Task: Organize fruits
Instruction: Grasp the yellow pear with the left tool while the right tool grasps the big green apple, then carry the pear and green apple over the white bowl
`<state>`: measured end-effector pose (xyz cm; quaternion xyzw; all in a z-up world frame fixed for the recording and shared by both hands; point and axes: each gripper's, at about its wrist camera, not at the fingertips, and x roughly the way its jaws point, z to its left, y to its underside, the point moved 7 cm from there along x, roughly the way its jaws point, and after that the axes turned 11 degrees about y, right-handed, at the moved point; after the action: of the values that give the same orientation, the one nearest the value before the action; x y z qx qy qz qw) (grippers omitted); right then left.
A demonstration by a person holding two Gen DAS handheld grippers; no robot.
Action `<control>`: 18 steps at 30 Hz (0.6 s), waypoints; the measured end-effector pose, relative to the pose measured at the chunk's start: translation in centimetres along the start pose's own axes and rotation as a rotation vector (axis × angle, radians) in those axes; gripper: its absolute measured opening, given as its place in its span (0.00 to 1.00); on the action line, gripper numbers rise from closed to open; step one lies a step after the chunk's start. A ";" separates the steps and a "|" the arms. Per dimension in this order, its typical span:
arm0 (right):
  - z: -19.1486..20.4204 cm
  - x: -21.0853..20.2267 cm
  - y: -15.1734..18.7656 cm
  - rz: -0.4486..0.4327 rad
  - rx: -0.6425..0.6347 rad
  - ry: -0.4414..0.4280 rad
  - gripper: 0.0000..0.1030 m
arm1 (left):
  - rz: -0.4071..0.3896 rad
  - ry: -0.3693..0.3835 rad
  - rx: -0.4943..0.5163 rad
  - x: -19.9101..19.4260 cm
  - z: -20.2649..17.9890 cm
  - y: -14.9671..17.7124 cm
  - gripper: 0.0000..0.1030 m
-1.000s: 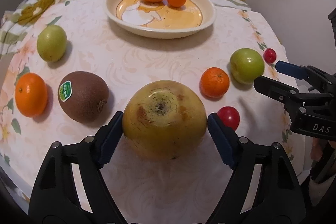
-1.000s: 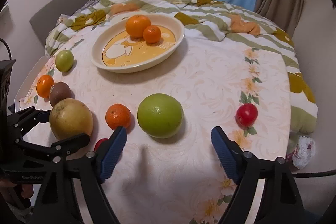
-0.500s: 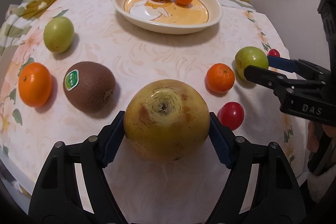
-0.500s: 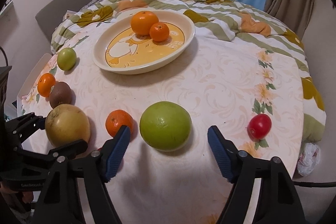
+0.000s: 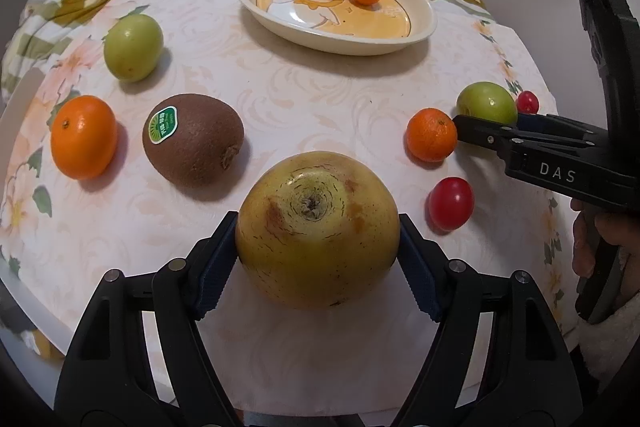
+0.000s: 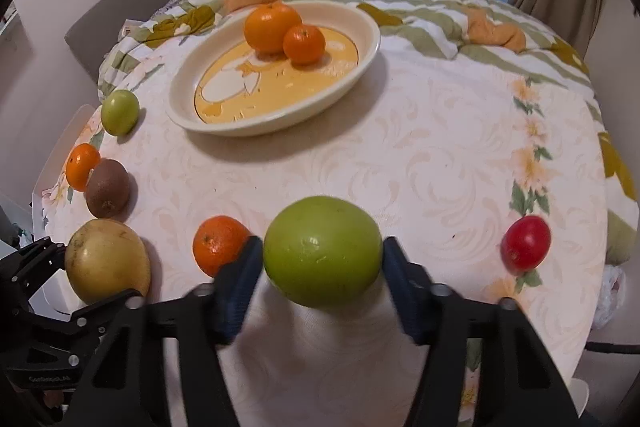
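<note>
Since a second ago both claws have been closing — the left claw (image 5: 318, 251) went from standing clear of the big yellow fruit (image 5: 317, 229) to pressing it on both sides, and the right claw (image 6: 320, 283) narrowed from wide apart until its blue pads sit at the flanks of the large green fruit (image 6: 322, 251), touching or nearly so; blur hides any gap.

Counted on the desk (image 6: 440, 147): four orange citrus — two in the cream dish (image 6: 372, 39) at twelve o'clock, one (image 5: 431, 135) at two o'clock of the yellow fruit, one (image 5: 83, 137) at nine. One kiwi (image 5: 193, 139) at ten o'clock. Two green fruits, the smaller (image 5: 133, 47) at eleven. Two red tomatoes, one (image 5: 451, 203) just at three o'clock, the other (image 6: 525, 242) at three o'clock of the green fruit.
</note>
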<state>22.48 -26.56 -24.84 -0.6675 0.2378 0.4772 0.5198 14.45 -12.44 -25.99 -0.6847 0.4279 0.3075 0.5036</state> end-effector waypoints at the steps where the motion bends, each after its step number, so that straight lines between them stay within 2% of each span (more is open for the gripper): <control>1: 0.0 0.0 0.0 0.001 0.004 -0.001 0.48 | -0.001 0.001 -0.002 0.0 0.0 0.0 0.80; 9: -0.3 -1.1 0.2 -0.010 0.025 0.002 0.48 | -0.015 0.011 -0.009 -0.7 -0.2 0.1 0.80; 18: -0.4 -4.4 -0.7 -0.059 0.043 0.007 0.48 | -0.071 0.031 0.015 -3.8 -1.4 -1.3 0.80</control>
<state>21.31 -27.51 -20.60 -0.6645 0.2301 0.4543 0.5469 13.94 -12.54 -21.77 -0.7003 0.4134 0.2756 0.5125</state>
